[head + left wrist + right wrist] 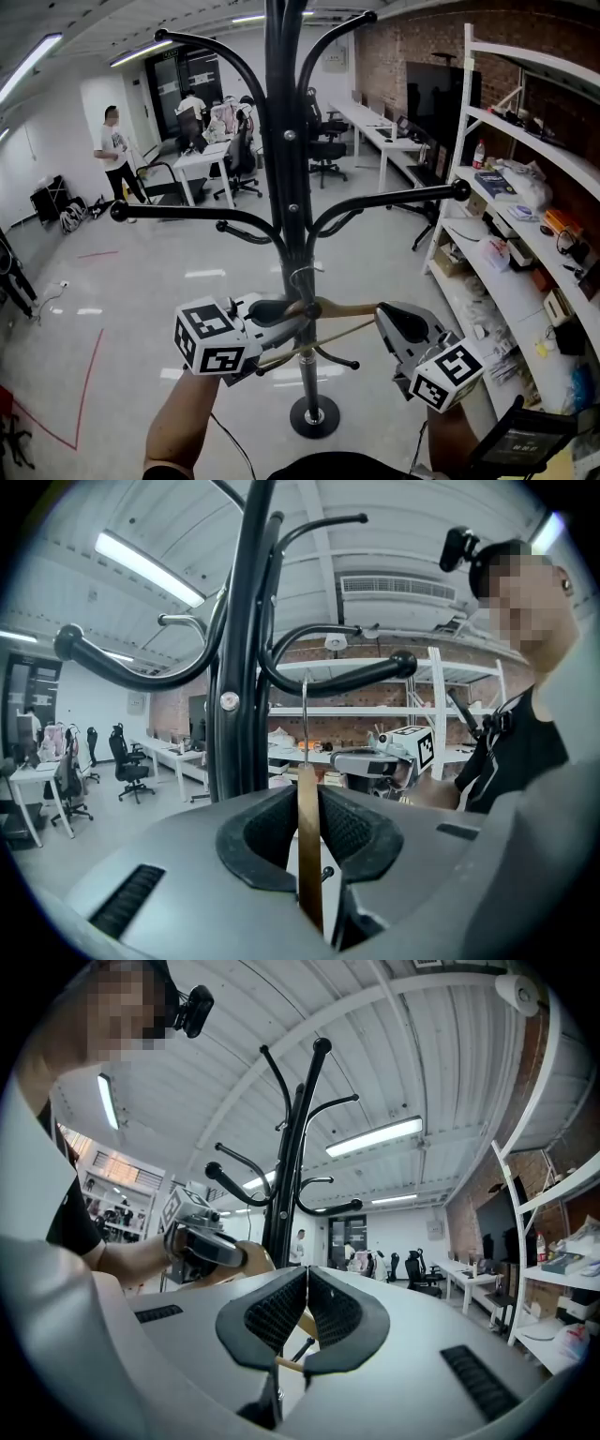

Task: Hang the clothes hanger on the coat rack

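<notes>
The left tool and the right tool each pinch the hanger, which lies level. Its hook, nearer the left tool, stands under the branches of the coat rack.

Wooden hanger beside black coat rack

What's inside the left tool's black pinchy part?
The left tool squeezes a light brown wooden clothes hanger, seen edge-on, between its black ribbed pads. A thin metal hook rises from the hanger's top. The tool's grey body covers the hanger's bottom end.
</notes>
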